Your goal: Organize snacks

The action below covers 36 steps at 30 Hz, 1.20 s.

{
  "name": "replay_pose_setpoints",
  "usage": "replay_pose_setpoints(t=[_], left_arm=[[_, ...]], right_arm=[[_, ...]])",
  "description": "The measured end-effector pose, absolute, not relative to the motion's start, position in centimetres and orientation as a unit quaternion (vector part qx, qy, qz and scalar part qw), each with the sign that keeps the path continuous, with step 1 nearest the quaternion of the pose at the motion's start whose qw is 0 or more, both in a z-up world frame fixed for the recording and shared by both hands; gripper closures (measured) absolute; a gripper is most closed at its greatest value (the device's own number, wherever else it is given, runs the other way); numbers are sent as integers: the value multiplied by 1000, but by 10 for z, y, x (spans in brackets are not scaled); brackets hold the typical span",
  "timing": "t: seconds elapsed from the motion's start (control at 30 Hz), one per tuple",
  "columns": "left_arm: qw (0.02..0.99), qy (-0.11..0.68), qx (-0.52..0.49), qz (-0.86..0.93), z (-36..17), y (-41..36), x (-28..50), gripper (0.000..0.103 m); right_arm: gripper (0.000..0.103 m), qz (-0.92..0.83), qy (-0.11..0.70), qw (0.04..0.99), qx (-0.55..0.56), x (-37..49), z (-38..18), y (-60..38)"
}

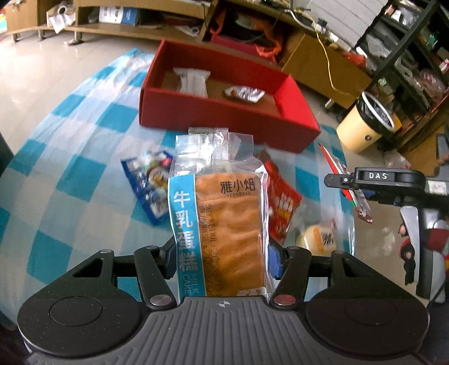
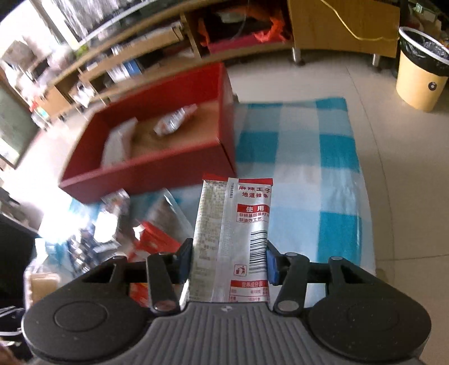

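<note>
My left gripper [image 1: 221,261] is shut on a milk cake packet [image 1: 221,219] with a blue stripe, held upright above the checked cloth. My right gripper [image 2: 228,261] is shut on a silver and red spicy strip packet [image 2: 233,233], also held upright; this gripper shows at the right of the left wrist view [image 1: 334,179]. The red box [image 1: 224,112] lies ahead on the cloth, also in the right wrist view [image 2: 157,168]. It holds a white packet [image 1: 193,81] and a small red and white packet [image 1: 244,93]. Loose snacks lie on the cloth: a blue packet [image 1: 148,185], a red packet [image 1: 280,207] and a small cake [image 1: 317,238].
The blue and white checked cloth [image 1: 70,168] covers the surface, seen in the right wrist view [image 2: 308,168] too. A yellow bin [image 1: 364,123] with a black liner stands on the floor at the right. Wooden shelves [image 1: 140,19] and a black rack [image 1: 407,56] line the back.
</note>
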<state>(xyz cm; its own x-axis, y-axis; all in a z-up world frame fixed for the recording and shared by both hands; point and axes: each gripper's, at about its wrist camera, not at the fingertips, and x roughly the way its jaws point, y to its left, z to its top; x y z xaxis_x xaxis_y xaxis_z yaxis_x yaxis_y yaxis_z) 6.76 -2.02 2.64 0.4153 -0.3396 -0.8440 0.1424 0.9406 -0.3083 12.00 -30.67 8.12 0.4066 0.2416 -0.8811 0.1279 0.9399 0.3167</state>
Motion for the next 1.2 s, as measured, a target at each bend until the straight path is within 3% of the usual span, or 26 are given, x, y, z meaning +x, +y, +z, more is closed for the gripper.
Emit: replay_pose_setpoints(t=[0.53,1.2], left_arm=[[864,472,-107,-139,59,-32,127,37],[888,443,-68,-104,53,-68,237,37]], right_arm=[[53,84,476,851,207,159,121,-285],[53,73,468,855,211,246,100,-263]])
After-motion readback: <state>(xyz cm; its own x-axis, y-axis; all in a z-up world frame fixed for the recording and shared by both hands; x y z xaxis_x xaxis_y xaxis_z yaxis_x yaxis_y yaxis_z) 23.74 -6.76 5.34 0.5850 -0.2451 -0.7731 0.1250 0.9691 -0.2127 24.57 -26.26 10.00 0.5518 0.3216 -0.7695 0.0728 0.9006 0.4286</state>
